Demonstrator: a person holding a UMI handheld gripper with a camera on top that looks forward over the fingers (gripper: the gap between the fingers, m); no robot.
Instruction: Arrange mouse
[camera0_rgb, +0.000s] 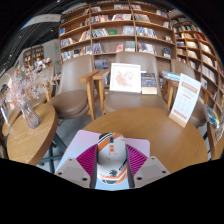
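A: Claw (112, 165) status?

B: Clenched on the mouse (112, 158). Both magenta pads (88, 160) press its flanks, no gap visible on either side. White fingers (72, 165) sit at the bottom centre of the frame.

A: Mouse position?

B: Bottom centre, between the fingers, held up over the near edge of the round wooden table (150, 125). Light grey or white body with an orange-red band across it. Can't tell if its underside touches the table.

A: What else is on the table?

B: A white upright sign (185, 98) at the right of the frame, tilted, orange print on it. Rest of the top near the claw is bare wood.

A: Surroundings?

B: Second round table (25, 140) at lower left, carrying a glass vase with pale flowers (24, 100). Wooden chair (125, 92) at centre, just beyond the main table, with a white and orange poster (125, 76) propped on the seat against the backrest. A padded seat (70, 98) left of it. Bookshelves (120, 30) run across the top of the frame, curving down the upper right, packed with books and magazines. More shelving at far upper left, too small to read.

A: Any person in frame?

B: None that I can make out.
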